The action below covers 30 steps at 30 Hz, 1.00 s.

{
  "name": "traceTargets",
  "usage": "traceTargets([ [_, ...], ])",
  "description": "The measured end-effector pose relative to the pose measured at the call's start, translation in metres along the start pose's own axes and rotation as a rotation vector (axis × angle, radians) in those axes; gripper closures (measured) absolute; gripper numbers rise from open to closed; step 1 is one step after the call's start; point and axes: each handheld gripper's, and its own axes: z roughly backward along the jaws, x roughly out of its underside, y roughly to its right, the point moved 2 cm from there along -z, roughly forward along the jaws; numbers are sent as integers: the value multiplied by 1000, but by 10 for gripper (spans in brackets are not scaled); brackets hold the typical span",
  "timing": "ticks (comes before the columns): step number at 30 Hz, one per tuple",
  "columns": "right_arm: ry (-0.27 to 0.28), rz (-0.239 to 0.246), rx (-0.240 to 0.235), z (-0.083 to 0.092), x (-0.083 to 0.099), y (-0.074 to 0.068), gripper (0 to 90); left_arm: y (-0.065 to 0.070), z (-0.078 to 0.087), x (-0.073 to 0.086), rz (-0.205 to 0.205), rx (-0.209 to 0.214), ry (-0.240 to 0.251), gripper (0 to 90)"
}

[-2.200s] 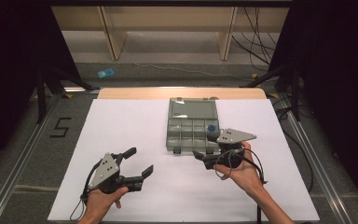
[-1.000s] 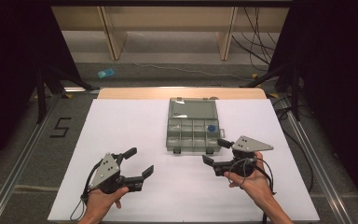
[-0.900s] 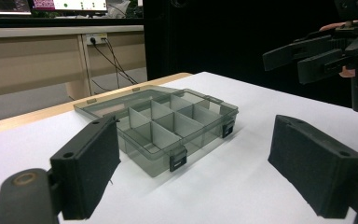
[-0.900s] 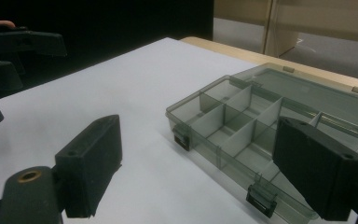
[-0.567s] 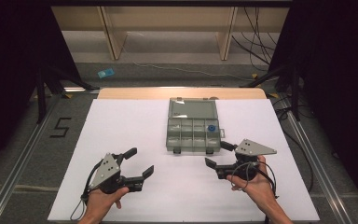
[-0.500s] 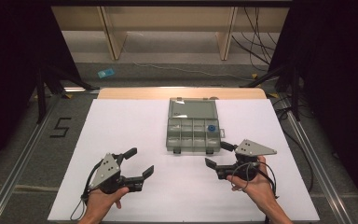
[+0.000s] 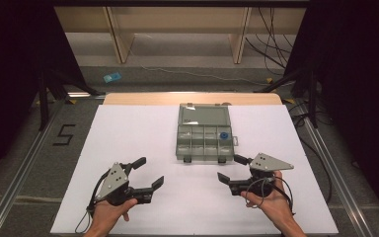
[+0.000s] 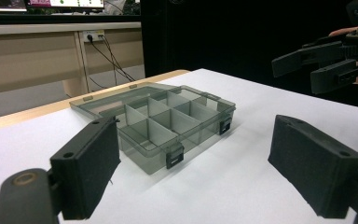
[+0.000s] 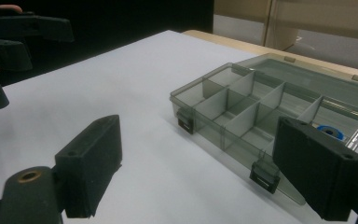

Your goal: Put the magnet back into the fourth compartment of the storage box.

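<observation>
The white-covered table point(image 7: 128, 148) takes up the lower centre of the high view, and on it, a little right of centre and toward the top of the sheet, lies the smoky grey translucent plastic compartment box point(image 7: 206, 133). It is open, its lid folded flat toward the upper edge of the frame, so the whole runs long from bottom to top of the picture, with the two black latches point(image 7: 187, 159) on the edge facing the bottom. One small round blue item point(image 7: 223, 136) sits in the right-hand compartment of the upper row (too small to say what it is).

Both tools rest well below the box. The left gripper point(image 7: 148, 174) is at lower left, its jaws spread wide with nothing between them, pointing up and to the right. The right gripper point(image 7: 231, 168) is at lower right, its jaws likewise parted and empty, pointing left.

The box lies up and to the right of the left jaws, and just above the right jaws, with the right latch near them. The right gripper is clearly the nearer; in the right gripper view the latched front wall point(image 9: 223, 140) sits between the two pads, apart from both.
</observation>
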Motion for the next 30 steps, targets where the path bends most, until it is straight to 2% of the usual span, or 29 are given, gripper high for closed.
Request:
traceTargets([
  [11,-14,6,4,6,3,-1,169,1,0,-1,1,2,3,157],
  [13,-4,19,11,6,4,0,169,1,0,-1,1,2,3,157],
  [16,6,11,14,7,5,-3,168,1,1,-1,1,3,6,157],
  [17,6,6,-6,7,6,-4,166,1,2,-1,1,2,4,157],
  [18,13,5,1,7,7,-5,166,1,2,-1,3,2,7,157],
  [19,-7,9,1,9,7,-5,166,1,2,-1,4,2,8,157],
  [25,11,14,13,11,9,-6,164,1,2,-2,-1,5,9,157],
  [28,4,8,7,13,11,-7,163,2,2,-2,2,5,8,157],
  [30,21,1,-2,12,11,-8,163,2,3,-2,2,5,8,157],
])
